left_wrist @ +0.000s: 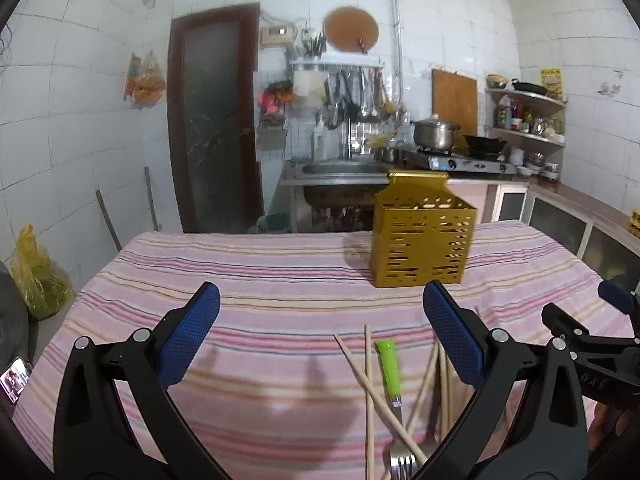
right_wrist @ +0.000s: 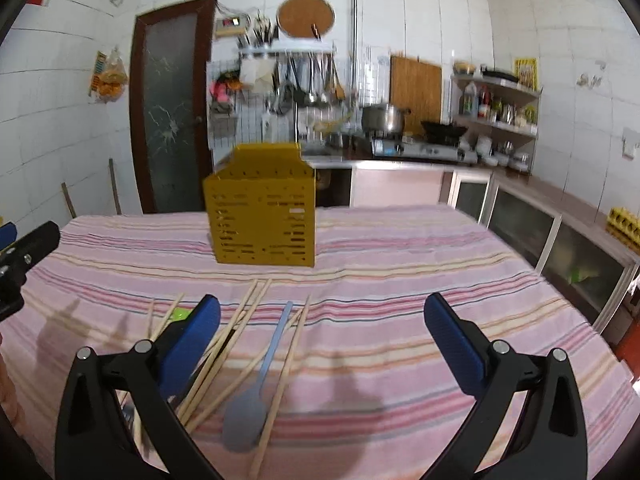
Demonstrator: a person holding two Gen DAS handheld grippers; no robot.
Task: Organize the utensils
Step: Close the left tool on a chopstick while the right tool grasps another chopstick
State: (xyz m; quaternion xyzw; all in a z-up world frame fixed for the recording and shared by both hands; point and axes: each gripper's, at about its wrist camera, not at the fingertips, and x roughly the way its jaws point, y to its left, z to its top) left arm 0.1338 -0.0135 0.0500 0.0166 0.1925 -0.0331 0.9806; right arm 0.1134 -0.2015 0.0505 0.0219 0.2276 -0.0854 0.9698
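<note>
You are holding both tools above the table with nothing yet sorted: the left gripper [left_wrist: 320, 320] and the right gripper [right_wrist: 322, 330] are each hanging with jaws spread wide and nothing between them. The perforated yellow metal utensil holder [left_wrist: 424, 240] is standing upright toward the far side of the table, and no handle is showing above its rim, so by all appearances the whole job is still lying ahead of you. The loose pale wooden chopsticks [right_wrist: 240, 344] are lying crossed in a heap near you, with a slim blue-grey plastic spoon [right_wrist: 256, 392] among them and a steel fork with a lime-green handle [left_wrist: 390, 376] beside them. Everything is resting on a pink striped cloth [left_wrist: 260, 280] covering the table. Behind, a white-tiled kitchen is showing a dark-framed glass door [left_wrist: 216, 120], a steel sink [left_wrist: 340, 170] and a steel pot [left_wrist: 434, 132] sitting on a gas stove.
</note>
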